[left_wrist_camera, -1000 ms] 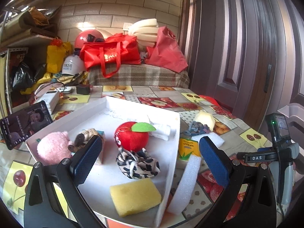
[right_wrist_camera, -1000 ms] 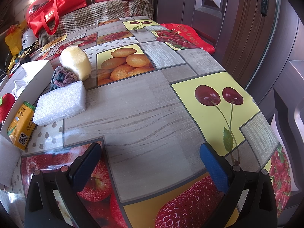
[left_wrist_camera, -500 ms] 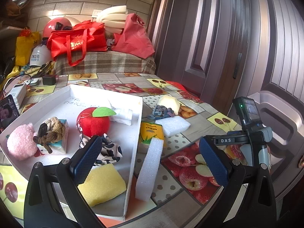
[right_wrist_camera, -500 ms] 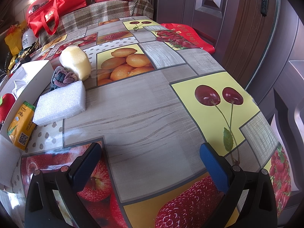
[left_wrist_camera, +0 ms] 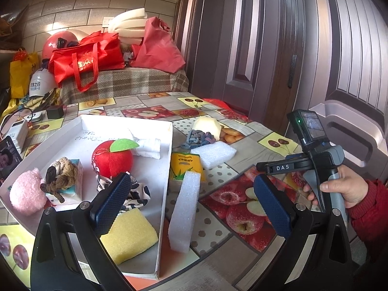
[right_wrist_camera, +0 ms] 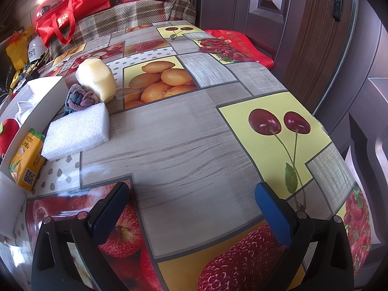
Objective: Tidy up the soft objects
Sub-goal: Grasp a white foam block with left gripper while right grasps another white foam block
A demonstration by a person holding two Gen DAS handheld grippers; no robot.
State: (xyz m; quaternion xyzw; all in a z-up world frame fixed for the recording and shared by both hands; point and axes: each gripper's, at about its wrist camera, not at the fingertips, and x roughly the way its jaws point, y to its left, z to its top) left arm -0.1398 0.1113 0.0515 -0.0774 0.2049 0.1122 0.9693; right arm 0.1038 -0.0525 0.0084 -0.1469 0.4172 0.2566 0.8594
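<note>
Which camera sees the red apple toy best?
The left wrist view shows the red apple toy best: it sits whole in the white box, green leaf on top, with only its bottom edge behind a fingertip. The right wrist view catches just a red sliver at its left edge, behind the box wall.

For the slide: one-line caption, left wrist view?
Open left gripper above white cardboard tray of soft toys; tall white foam block outside.

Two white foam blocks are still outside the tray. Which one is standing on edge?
The long foam block beside the tray's right wall stands on edge. The other block, by the braided knot, lies flat.
</note>
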